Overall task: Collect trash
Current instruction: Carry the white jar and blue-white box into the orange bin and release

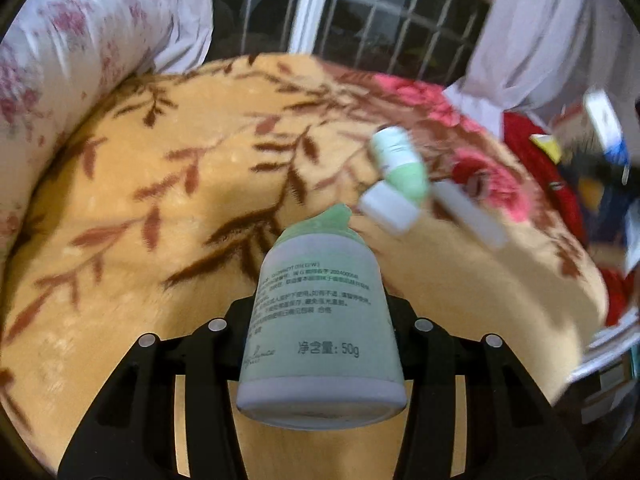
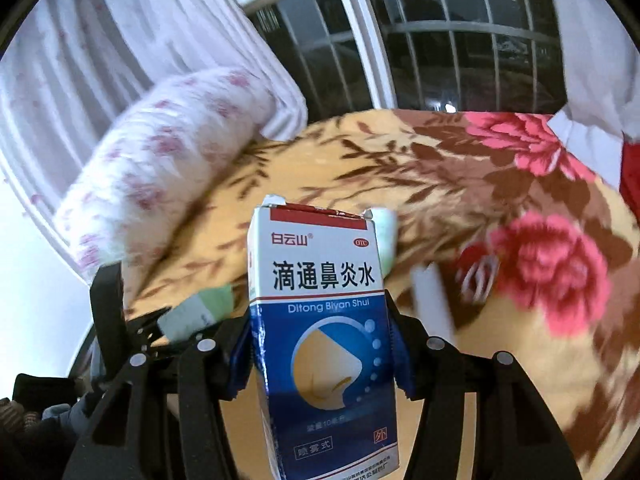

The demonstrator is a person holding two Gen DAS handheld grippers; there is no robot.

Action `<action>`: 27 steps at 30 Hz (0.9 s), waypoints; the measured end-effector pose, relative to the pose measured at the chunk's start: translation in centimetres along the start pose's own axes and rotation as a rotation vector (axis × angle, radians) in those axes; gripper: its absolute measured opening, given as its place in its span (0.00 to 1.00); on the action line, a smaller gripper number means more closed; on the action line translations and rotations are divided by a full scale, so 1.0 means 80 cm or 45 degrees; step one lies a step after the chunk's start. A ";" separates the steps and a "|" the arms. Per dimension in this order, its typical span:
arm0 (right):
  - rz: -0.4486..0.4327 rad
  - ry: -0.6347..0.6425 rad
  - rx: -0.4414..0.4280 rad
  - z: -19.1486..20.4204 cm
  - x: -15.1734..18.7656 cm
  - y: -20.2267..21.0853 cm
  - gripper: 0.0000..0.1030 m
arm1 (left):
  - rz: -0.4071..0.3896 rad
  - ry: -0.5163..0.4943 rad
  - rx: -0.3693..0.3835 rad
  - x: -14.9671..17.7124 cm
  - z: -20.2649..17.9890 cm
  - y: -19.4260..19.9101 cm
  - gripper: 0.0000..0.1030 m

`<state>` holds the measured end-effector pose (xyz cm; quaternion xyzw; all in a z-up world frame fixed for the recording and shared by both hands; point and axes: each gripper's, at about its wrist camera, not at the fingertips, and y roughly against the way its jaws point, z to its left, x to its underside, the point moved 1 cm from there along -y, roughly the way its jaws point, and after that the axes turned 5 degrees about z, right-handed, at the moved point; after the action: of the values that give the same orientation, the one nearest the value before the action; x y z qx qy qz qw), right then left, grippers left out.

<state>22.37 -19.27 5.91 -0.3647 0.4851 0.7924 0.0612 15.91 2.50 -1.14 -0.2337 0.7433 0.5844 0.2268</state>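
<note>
My left gripper point(image 1: 320, 344) is shut on a pale green squeeze tube point(image 1: 320, 312) with a white cap, held above the yellow floral blanket point(image 1: 160, 184). My right gripper point(image 2: 322, 356) is shut on a blue and white medicine box point(image 2: 324, 332) whose top flap is torn. On the blanket lie a second green tube point(image 1: 398, 178) with a white cap and a white stick-like piece point(image 1: 468, 216). In the right wrist view the held tube point(image 2: 200, 308) shows at the left. The lying tube point(image 2: 388, 240) peeks out behind the box, and the white piece point(image 2: 432, 300) is to its right.
A rolled pink-flowered quilt point(image 1: 60, 80) point(image 2: 160, 168) lies along the blanket's left side. A barred window point(image 1: 360, 12) and white curtains point(image 2: 100, 40) are behind the bed. Red cloth and blurred clutter point(image 1: 560, 168) sit off the blanket's right edge.
</note>
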 end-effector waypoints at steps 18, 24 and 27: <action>-0.016 -0.158 0.099 0.087 0.292 0.039 0.54 | 0.058 -0.231 -0.061 0.208 -0.073 0.096 0.44; 0.096 -0.166 0.190 0.088 0.348 0.007 0.54 | 0.189 -0.281 -0.065 0.265 -0.080 0.058 0.44; 0.156 -0.243 0.169 0.079 0.362 -0.008 0.54 | 0.249 -0.261 -0.069 0.278 -0.074 0.043 0.44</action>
<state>-1.65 -21.25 -11.40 -0.2525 0.5497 0.7920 0.0823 -4.13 -4.42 -10.81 -0.1053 0.7195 0.6443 0.2370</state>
